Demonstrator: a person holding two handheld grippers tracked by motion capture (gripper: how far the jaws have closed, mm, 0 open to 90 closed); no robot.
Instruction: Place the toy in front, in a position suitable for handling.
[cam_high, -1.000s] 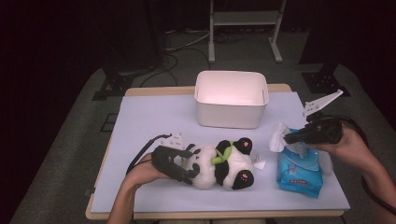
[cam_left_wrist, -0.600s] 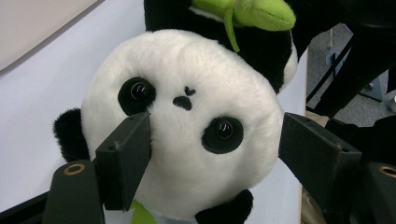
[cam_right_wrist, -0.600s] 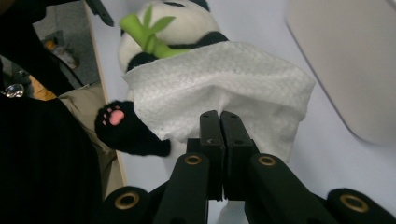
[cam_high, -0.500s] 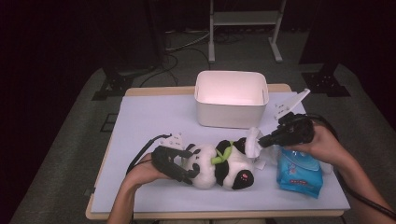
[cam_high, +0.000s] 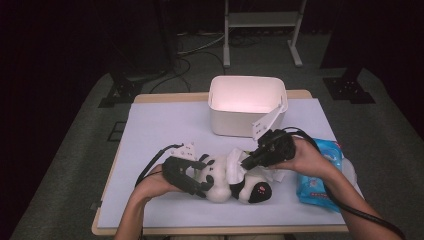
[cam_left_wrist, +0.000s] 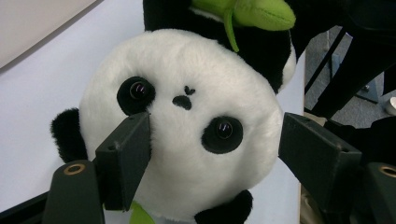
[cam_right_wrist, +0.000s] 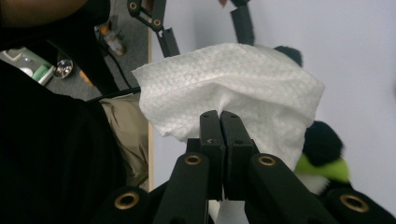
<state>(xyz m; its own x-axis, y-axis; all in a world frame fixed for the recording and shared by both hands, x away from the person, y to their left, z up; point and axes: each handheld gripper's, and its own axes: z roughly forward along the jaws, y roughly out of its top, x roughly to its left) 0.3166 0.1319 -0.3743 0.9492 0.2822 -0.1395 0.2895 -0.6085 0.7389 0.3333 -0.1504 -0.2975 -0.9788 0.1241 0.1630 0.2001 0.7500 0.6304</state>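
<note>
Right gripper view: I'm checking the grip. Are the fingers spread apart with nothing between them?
No, the right gripper has its fingers pressed together, pinching a white wipe.

The room was dim, and light fell from above onto the table (cam_high: 165, 125), whose pale cover stood out evenly lit against a nearly black floor and far wall. The white bin (cam_high: 246, 105) at the far side glared, its inside blown out to a pinkish white with no detail. Shadows on the table were soft and short. The high view was grainy and rather soft. In the left gripper view the panda (cam_left_wrist: 187, 126) was sharp and brightly lit, the jaws near the lens slightly soft. In the right gripper view the wipe (cam_right_wrist: 233, 88) showed clear texture, while the near left side sank into black and the far background blurred.
</note>
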